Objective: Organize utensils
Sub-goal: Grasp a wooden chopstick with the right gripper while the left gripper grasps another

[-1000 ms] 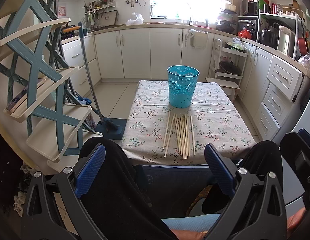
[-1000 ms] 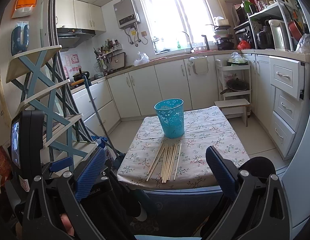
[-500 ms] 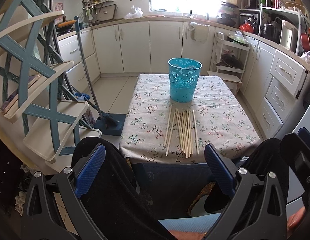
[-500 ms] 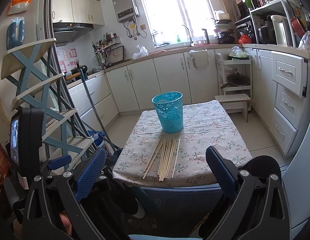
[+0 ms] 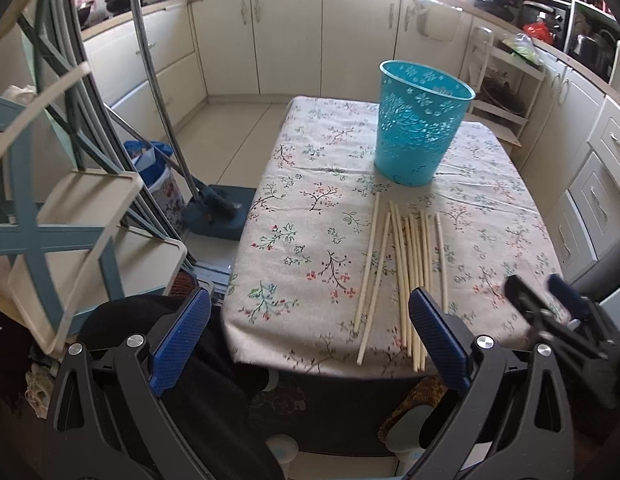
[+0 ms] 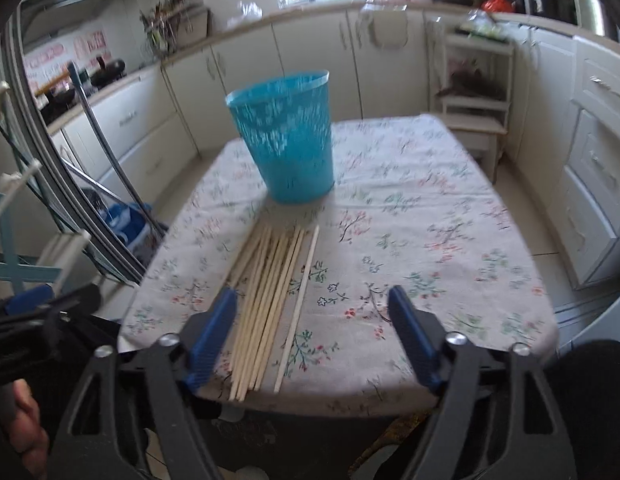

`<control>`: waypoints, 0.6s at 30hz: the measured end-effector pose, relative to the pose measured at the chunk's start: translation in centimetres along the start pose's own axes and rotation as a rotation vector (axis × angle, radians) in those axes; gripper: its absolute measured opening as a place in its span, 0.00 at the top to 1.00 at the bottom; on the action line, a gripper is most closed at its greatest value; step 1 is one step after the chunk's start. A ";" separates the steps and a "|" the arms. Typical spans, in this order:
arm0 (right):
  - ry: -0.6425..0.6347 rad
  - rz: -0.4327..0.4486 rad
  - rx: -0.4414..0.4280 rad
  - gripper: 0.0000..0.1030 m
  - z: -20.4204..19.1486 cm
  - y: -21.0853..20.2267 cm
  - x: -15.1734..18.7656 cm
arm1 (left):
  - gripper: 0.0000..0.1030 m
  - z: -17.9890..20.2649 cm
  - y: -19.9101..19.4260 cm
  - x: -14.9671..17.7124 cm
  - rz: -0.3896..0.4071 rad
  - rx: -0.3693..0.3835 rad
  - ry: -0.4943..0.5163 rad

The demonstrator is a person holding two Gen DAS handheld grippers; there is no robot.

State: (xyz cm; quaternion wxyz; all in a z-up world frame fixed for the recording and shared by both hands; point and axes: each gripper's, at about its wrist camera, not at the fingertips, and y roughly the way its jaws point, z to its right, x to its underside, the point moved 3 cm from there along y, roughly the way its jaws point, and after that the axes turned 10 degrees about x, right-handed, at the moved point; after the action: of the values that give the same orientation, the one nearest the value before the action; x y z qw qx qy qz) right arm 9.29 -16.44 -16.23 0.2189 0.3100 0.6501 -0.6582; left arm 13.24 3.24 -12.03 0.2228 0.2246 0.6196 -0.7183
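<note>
Several pale wooden chopsticks [image 5: 406, 276] lie side by side on the floral tablecloth [image 5: 301, 216], ends near the table's front edge; they also show in the right wrist view [image 6: 269, 300]. A teal perforated basket [image 5: 420, 128] stands upright just behind them, seen too in the right wrist view [image 6: 287, 140]. My left gripper [image 5: 310, 340] is open and empty, at the front edge left of the chopsticks. My right gripper [image 6: 310, 336] is open and empty, over the near ends of the chopsticks; it shows in the left wrist view [image 5: 550, 304].
A blue and cream shelf rack [image 5: 49, 208] stands close on the left. A mop with its blue base [image 5: 217, 216] leans beside the table. White cabinets and drawers [image 5: 598, 184] line the right and back. A small white step shelf [image 6: 474, 112] stands behind the table.
Both grippers have moved forward and down toward the table. The chopsticks and basket now look much closer. The right gripper has come over the chopsticks' near ends.
</note>
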 end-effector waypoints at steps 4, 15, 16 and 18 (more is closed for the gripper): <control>-0.043 -0.079 0.026 0.53 -0.9 6.1 -0.5 | 0.08 -0.1 4.2 -1.6 -0.038 -0.025 0.008; -0.168 -0.119 0.114 0.76 -1.2 12.3 -1.7 | 0.08 1.7 14.8 -4.8 -0.160 -0.053 0.069; -0.186 -0.117 0.109 0.79 -1.2 12.4 -1.8 | 0.08 2.0 15.4 -5.1 -0.164 -0.054 0.079; -0.216 -0.121 0.088 0.86 -1.0 12.7 -2.3 | 0.08 2.6 16.5 -5.5 -0.170 -0.060 0.100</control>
State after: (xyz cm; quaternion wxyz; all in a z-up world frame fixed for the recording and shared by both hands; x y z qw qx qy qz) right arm 19.81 -16.41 -23.77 0.2337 0.2070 0.6107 -0.7277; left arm 27.39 -1.27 -21.44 0.1366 0.2002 0.6681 -0.7035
